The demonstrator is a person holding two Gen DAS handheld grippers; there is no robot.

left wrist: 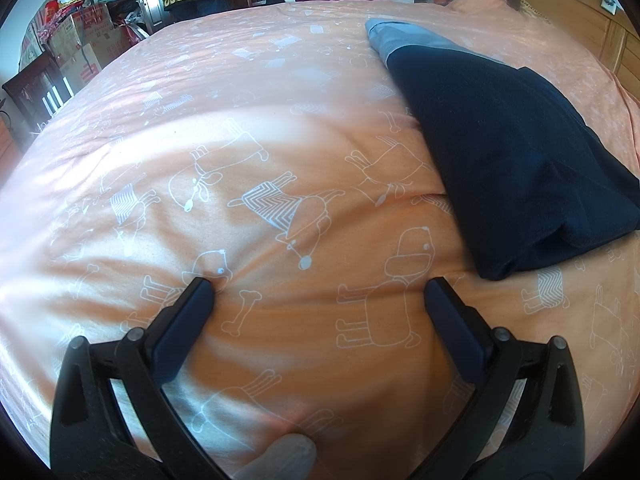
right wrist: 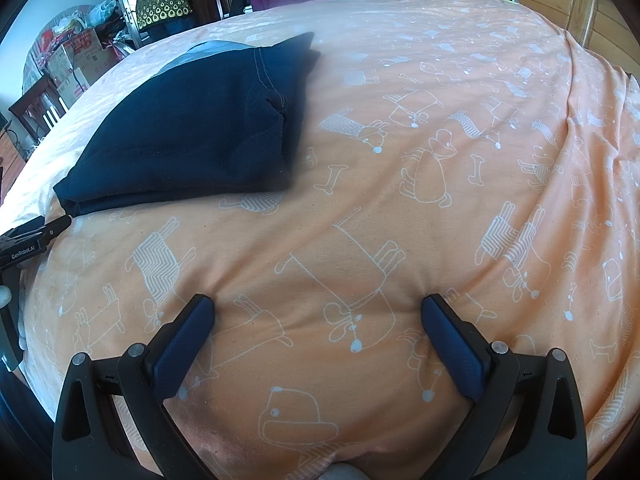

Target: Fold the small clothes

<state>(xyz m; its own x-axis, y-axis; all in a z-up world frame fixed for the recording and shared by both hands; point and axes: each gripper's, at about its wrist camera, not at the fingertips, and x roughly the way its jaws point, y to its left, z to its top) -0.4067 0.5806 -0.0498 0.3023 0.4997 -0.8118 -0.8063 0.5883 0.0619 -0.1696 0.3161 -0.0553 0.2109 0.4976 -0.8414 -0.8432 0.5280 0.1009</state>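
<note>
Risk is lying mostly in the soft bedding under both tools. The left gripper (left wrist: 320, 284) and the right gripper (right wrist: 318, 304) are both resting with wide open jaws, holding nothing, and their tips are pressing small dimples into the orange duvet cover (left wrist: 280, 184). If a person is closing the jaws here, they are likely pinching the cover and not any garment — the cotton is loose and is wrinkling easily around the tips.

The dark navy garment (left wrist: 516, 156) is lying on the bed, already in a folded bundle, well apart from both tools: to the right and ahead of the left gripper, to the left and ahead of the right gripper. In the right wrist view the same garment (right wrist: 192, 132) is showing pale seam stitching and a thick stack of layers at its near edge. It is looking like a heavy knit or denim-like cloth, matte and a little fuzzy. A grey-blue part (left wrist: 404, 40) is sticking out at its far end; whether this is a waistband or a second piece, one cannot tell.

Judging from this, a careless push at the near corner is likely sliding the upper layers or opening the fold — the puffy bed is giving no firm support.
</note>
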